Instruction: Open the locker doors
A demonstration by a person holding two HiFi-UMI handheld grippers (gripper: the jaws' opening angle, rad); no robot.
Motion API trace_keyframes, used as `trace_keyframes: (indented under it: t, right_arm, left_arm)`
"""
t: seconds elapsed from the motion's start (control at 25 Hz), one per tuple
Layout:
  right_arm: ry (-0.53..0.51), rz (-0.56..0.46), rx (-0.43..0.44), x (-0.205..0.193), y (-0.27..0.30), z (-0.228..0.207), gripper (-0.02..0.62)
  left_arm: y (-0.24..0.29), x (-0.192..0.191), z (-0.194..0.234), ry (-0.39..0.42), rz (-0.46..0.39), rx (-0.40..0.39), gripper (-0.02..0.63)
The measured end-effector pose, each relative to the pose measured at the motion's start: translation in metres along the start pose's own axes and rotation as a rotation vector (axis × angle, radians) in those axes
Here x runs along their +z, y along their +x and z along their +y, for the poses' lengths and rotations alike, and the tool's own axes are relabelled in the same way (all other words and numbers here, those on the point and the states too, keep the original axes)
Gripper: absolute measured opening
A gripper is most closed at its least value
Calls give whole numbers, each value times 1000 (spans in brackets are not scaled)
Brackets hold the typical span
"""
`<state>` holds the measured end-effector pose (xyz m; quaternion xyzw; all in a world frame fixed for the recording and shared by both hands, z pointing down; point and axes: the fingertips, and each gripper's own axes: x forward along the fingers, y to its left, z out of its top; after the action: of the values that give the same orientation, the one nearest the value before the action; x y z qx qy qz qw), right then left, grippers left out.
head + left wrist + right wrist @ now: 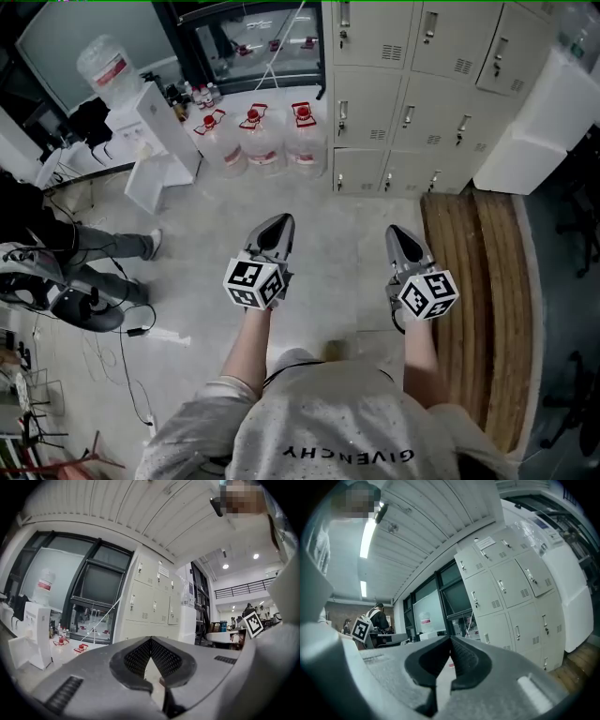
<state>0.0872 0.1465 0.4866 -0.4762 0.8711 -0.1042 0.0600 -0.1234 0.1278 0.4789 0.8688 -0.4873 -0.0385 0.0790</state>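
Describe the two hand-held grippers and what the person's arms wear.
The left hand-held gripper and right hand-held gripper are each a grey tapered wedge with black textured pads inside. Each carries a white cube with black square markers. No cables show on them. The person wears a grey speckled short-sleeved T-shirt with dark lettering.

Open floor (347,220) up to lockers (412,103); water jugs (264,141) leftward

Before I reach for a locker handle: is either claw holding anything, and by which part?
Nothing. The left claw and right claw are both shut and empty, well short of the lockers.
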Motion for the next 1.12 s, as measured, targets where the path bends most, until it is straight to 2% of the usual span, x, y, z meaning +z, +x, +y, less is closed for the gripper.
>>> trace_keyframes:
  t: [0.28, 0.52, 0.88, 1.12]
  right_arm:
    - [44, -21, 3, 6, 15, -26, -3]
    - [60, -21, 5, 4, 42, -42, -3]
    - [59, -48, -28, 30, 118, -89, -3]
    - [74, -46, -46, 41, 172, -116, -3]
  left_arm:
    - [29, -3, 6, -3, 11, -6, -2]
    - [56, -1, 31, -15, 3, 8, -2]
    - [142, 24, 78, -4, -17, -46, -2]
    - [197, 36, 109, 5, 6, -64, -2]
